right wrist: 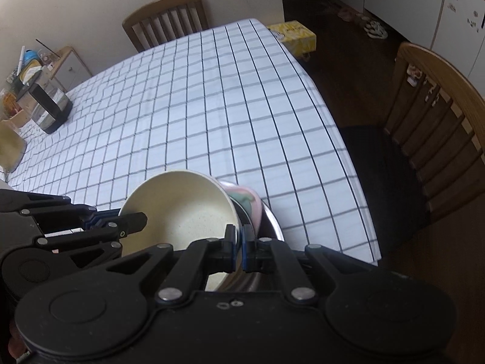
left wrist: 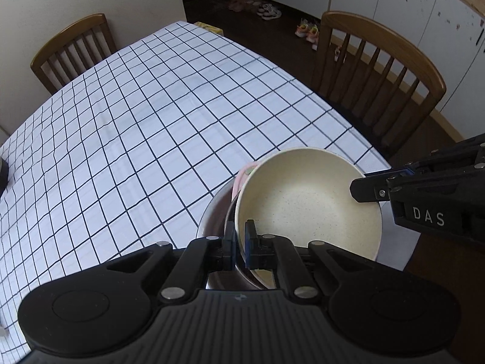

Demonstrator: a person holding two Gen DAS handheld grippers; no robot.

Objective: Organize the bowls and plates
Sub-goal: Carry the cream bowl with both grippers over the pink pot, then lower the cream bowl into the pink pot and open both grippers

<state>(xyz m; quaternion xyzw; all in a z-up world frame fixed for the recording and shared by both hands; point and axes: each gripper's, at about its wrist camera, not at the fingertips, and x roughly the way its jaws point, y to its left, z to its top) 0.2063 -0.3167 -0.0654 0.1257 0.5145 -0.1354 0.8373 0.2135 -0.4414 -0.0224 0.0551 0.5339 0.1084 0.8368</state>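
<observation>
**Two claws hold a stack of bowls**

Our left claw [left wrist: 239, 242] is pinched tight on the rim of the cream bowl [left wrist: 306, 203]. Our right claw [right wrist: 239, 244] is pinched tight on the rim across from it. The cream bowl sits tilted inside a pink bowl [right wrist: 253, 201], and both sit inside a shiny metal bowl [right wrist: 272, 221]. The stack is over the near right corner of the table [left wrist: 151, 106] with the checked cloth.

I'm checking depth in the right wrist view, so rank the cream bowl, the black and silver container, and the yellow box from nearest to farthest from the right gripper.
1. Cream bowl, clamped with the nested bowls in the right gripper.
2. Black and silver container, far left on the table.
3. Yellow box, beyond the table's far corner.
</observation>
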